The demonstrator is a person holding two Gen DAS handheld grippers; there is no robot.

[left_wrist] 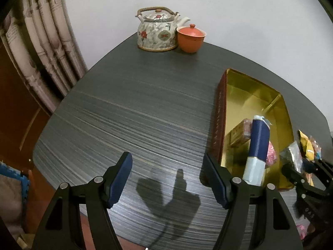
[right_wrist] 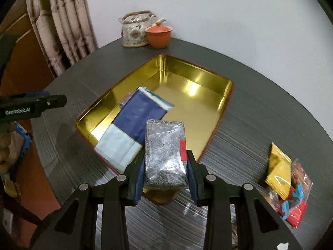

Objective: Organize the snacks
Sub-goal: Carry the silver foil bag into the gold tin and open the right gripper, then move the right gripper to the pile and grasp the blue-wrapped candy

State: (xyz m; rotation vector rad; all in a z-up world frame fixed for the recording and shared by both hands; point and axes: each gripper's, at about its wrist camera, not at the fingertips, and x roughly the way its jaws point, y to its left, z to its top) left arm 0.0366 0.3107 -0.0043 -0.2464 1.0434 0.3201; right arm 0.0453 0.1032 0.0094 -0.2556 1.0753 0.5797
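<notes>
Partway through. Gold-lined rectangular tin point(right_wrist: 208, 95) on dark bench point(right_wrist: 260, 125) already holds navy-and-pale-blue packet point(right_wrist: 135, 125). Right tool point(right_wrist: 165, 173) clamps clear speckled grey pack point(right_wrist: 165, 152) over tin's near edge. Left tool point(left_wrist: 166, 179) wide, empty. Yellow sachet point(right_wrist: 280, 168), red-blue wrapped bag point(right_wrist: 295, 200) left on bench.

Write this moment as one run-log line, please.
right gripper: shut on grey packet, above gold tin | left gripper: open, empty

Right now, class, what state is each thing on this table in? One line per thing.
Left gripper: open, holding nothing.
Right gripper: shut on grey speckled clear-wrapped snack block.
Gold-lined rectangular tin: open, partly filled.
Navy and pale-blue packet: lying tilted inside the tin.
Orange lidded clay cup: lid on.
Floral ceramic teapot: lid on.
</notes>
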